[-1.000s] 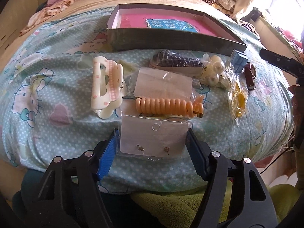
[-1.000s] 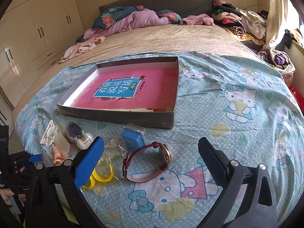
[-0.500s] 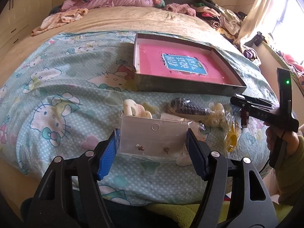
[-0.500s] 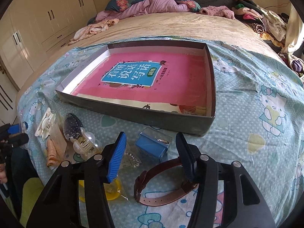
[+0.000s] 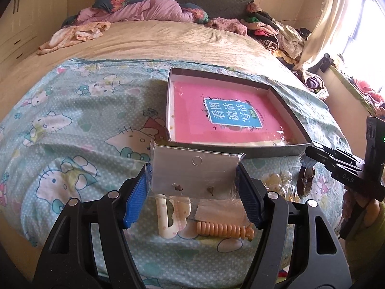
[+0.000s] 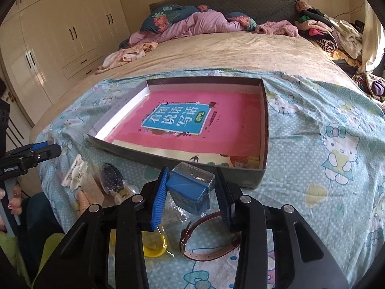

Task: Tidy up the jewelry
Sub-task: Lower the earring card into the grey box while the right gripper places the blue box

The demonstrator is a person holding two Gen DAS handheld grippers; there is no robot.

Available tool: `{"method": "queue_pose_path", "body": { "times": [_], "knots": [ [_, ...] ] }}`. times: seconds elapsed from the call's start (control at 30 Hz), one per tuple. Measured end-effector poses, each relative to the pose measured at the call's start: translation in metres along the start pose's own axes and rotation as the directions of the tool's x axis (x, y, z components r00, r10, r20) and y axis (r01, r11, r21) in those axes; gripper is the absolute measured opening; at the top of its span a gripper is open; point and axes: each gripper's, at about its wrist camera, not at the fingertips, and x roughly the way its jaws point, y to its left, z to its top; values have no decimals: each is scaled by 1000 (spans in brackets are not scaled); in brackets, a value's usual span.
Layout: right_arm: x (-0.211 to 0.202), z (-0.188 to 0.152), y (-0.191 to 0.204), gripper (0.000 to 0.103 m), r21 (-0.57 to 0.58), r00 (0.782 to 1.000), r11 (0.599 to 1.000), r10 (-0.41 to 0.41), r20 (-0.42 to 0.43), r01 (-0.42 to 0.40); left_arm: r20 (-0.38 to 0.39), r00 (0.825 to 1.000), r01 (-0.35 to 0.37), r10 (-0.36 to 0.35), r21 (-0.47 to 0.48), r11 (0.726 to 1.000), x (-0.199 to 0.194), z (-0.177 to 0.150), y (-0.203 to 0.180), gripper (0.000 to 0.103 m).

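A clear sleeve with a grey earring card (image 5: 192,166) and two small studs hangs above the bed, my left gripper (image 5: 192,185) shut on its side edges. It sits just short of the near wall of the shallow grey box (image 5: 276,149), which holds a pink book (image 6: 182,120). My right gripper (image 6: 191,175) is closing its jaws on a small blue box with a clear lid (image 6: 190,190). That box is tilted between the pads, which touch both its sides. In the left wrist view the right gripper's tips show at the far right, near the grey box's corner.
On the cartoon-cat sheet lie a brown-strap watch (image 6: 209,238), a yellow item in a bag (image 6: 154,243), a white claw clip (image 6: 74,173), a dark hair clip (image 6: 112,178) and an orange coil tie (image 5: 223,228). Clothes pile up at the bed's far right, with wardrobes on the left.
My left gripper has lifted the earring card off the bed and carried it toward the grey box. My right gripper moved forward past the watch and narrowed around the blue box, which now tilts.
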Motion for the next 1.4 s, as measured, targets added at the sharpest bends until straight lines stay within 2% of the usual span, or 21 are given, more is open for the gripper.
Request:
{"method": "queue_pose_path", "body": {
  "times": [0.33, 0.67, 0.97, 1.4],
  "knots": [
    [-7, 30, -7, 36, 13, 997, 1000, -8, 71, 7, 37, 999, 16, -17, 10, 1000, 16, 35, -9, 61],
    [8, 39, -25, 36, 39, 994, 997, -74, 79, 71, 14, 999, 36, -36, 21, 999, 54, 58, -21, 61],
    [26, 38, -33, 36, 38, 992, 993, -114, 53, 112, -39, 999, 28, -27, 16, 999, 88, 61, -19, 61],
    [47, 30, -37, 36, 42, 991, 990, -137, 3, 136, -85, 996, 18, -15, 32, 999, 115, 55, -24, 61]
  ]
}}
